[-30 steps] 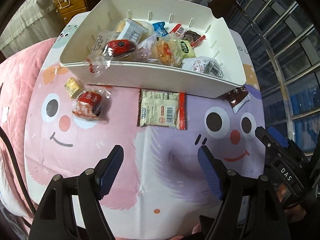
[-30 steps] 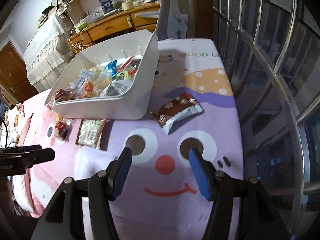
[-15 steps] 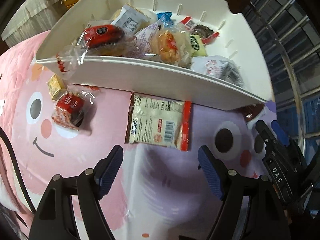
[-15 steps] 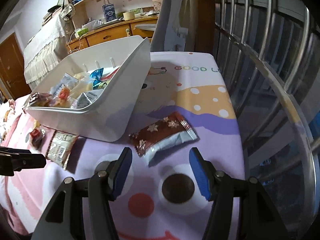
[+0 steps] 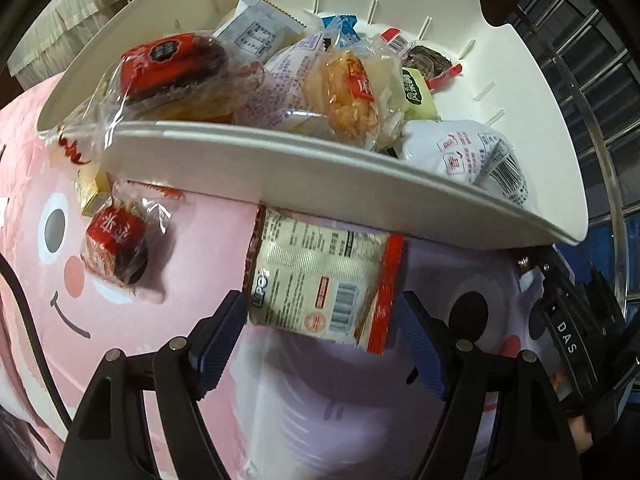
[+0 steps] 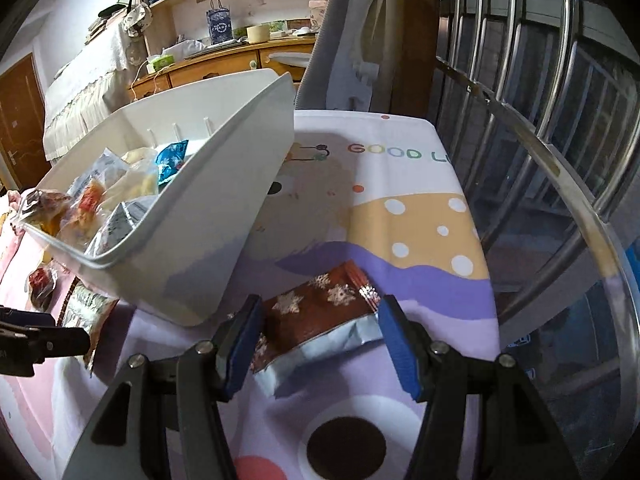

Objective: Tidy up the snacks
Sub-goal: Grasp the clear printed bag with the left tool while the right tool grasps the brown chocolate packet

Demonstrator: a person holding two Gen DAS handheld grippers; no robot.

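A white bin [image 5: 280, 168] full of several wrapped snacks stands on a cartoon-print cloth [image 5: 192, 248]. In front of it lies a cream packet with a red edge [image 5: 320, 284], its near end between the fingers of my left gripper [image 5: 322, 336], which is open just above the cloth. A red snack in clear wrap [image 5: 116, 248] and a small yellow packet [image 5: 92, 196] lie to the left. In the right wrist view a brown snowflake packet [image 6: 316, 312] lies beside the bin [image 6: 208, 248], between the open fingers of my right gripper [image 6: 318, 340]. The pads do not visibly press on either packet.
A metal railing [image 6: 560, 160] runs close along the right side of the cloth. A grey chair [image 6: 352, 40] and a cluttered wooden desk [image 6: 240, 60] stand behind the bin. My right gripper's body [image 5: 568, 340] shows at the right edge of the left view.
Both grippers have come down and forward. The cream packet now lies between the left fingers and the brown packet between the right ones. Neither gripper's opening has changed.
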